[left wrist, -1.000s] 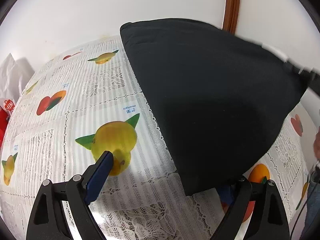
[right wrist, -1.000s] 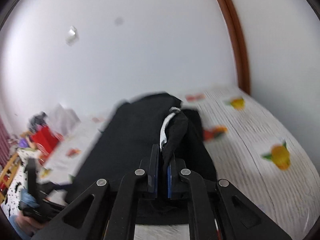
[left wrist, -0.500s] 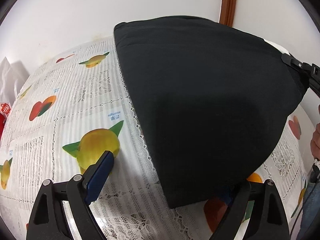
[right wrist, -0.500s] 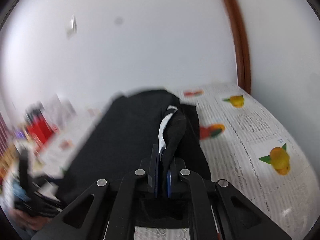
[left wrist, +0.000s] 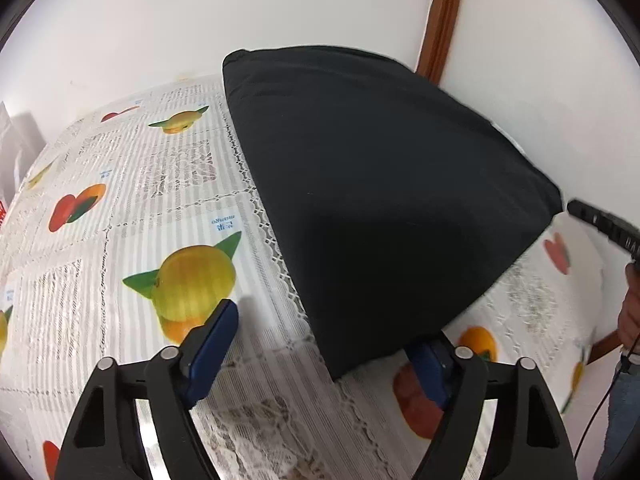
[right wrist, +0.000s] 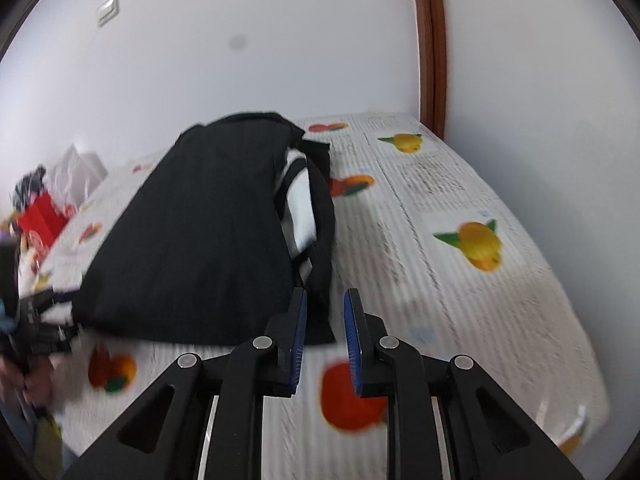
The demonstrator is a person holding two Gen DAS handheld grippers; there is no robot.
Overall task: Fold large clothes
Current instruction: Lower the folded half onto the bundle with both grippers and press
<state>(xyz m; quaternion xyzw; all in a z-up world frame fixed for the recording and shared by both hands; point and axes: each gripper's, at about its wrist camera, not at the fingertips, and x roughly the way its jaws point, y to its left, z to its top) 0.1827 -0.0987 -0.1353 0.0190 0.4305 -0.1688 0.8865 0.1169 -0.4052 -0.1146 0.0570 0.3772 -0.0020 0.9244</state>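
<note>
I count one black garment [left wrist: 380,200], folded into a thick pad on the fruit-print tablecloth [left wrist: 140,200], and two tongs. My left tongs [left wrist: 324,348] stand wide with their jaws closing; the garment's near corner sits between the blue pads, the right pad half hidden behind the cloth edge, and neither pad presses it as far as I can tell. My right tongs [right wrist: 325,332] are opening, jaws narrowly apart, with nothing pinched; the garment's near edge [right wrist: 224,240] lies just ahead and left of them, one white striped layer showing in its fold. One red box [right wrist: 40,220] sits far to the left of them, blurred.
</note>
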